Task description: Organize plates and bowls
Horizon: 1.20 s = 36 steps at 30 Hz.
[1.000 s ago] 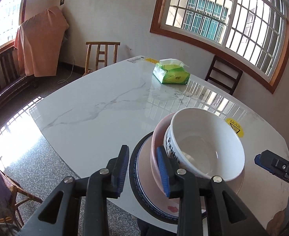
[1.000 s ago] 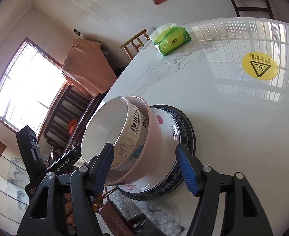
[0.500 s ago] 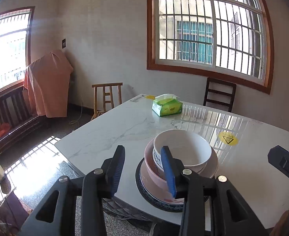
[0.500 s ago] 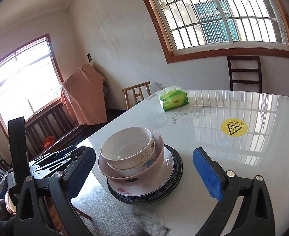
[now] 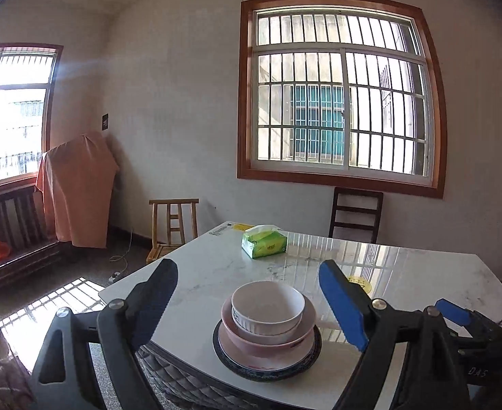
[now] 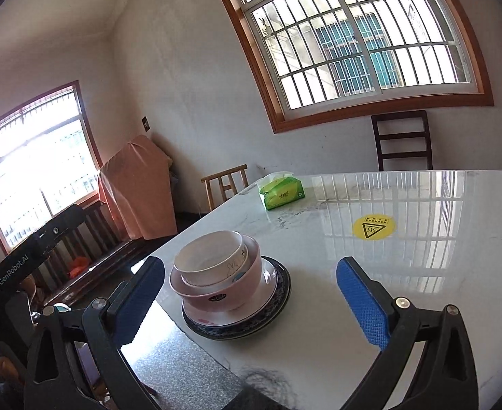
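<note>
A white bowl (image 5: 266, 305) sits inside a pink bowl (image 5: 268, 336), on a pink-white plate (image 5: 232, 348) over a dark blue-rimmed plate (image 5: 314, 350), near the table's front corner. The same stack shows in the right wrist view: white bowl (image 6: 210, 259), pink bowl (image 6: 223, 294), blue-rimmed plate (image 6: 281, 290). My left gripper (image 5: 251, 297) is open and empty, held back from the stack. My right gripper (image 6: 251, 297) is open and empty, also back from the stack. The right gripper's blue tip (image 5: 452, 311) shows at the left view's right edge.
The white marble table (image 5: 404, 283) carries a green tissue pack (image 5: 264, 241) at the far side and a yellow warning sticker (image 6: 373, 227). Wooden chairs (image 5: 174, 225) stand beyond the table. A covered object (image 5: 77, 188) stands by the left wall.
Both grippers have pulled back and up from the stack. The left gripper's jaws have opened wide. The bowls and plates stay stacked on the table.
</note>
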Tool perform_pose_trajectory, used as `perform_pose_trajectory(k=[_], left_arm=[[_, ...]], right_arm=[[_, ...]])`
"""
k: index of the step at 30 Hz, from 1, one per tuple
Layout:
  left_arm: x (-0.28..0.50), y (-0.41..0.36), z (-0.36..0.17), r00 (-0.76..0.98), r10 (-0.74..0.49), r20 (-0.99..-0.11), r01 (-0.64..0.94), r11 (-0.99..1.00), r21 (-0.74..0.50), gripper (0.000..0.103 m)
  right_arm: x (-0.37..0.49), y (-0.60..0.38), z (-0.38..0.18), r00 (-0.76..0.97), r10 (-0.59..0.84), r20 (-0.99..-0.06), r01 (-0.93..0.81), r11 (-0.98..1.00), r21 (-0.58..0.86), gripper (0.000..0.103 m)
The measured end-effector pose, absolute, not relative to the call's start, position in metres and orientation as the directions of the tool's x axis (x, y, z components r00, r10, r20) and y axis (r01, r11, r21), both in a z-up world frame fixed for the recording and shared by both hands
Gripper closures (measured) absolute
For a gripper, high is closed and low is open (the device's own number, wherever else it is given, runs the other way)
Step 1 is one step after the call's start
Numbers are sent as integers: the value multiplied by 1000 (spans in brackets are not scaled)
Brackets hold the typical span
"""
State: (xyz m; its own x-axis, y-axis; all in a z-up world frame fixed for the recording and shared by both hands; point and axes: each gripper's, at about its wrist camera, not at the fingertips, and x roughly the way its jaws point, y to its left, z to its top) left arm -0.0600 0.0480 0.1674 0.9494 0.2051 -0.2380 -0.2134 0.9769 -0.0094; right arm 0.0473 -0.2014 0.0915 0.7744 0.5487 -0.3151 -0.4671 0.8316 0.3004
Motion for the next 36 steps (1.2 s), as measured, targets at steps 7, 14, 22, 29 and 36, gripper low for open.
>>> perform_pose_trajectory(k=[7, 14, 22, 29, 36], left_arm=[[-97, 27, 186, 968, 222, -118, -220, 975, 28, 14], [-112, 14, 203, 983, 136, -126, -136, 991, 5, 11], [-102, 15, 194, 972, 88, -219, -102, 993, -52, 0], [-85, 18, 174, 955, 106, -278, -123, 991, -44, 0], [-71, 22, 157, 939, 120, -324, -140, 989, -38, 0]], right_arm=[[33, -212, 92, 780, 550, -298, -471, 830, 297, 2], [25, -226, 91, 785, 552, -281, -464, 824, 325, 1], [15, -234, 90, 792, 546, -274, -458, 828, 324, 0], [9, -237, 84, 796, 536, -282, -451, 835, 315, 0], [14, -246, 67, 798, 506, -327, -411, 855, 318, 0]])
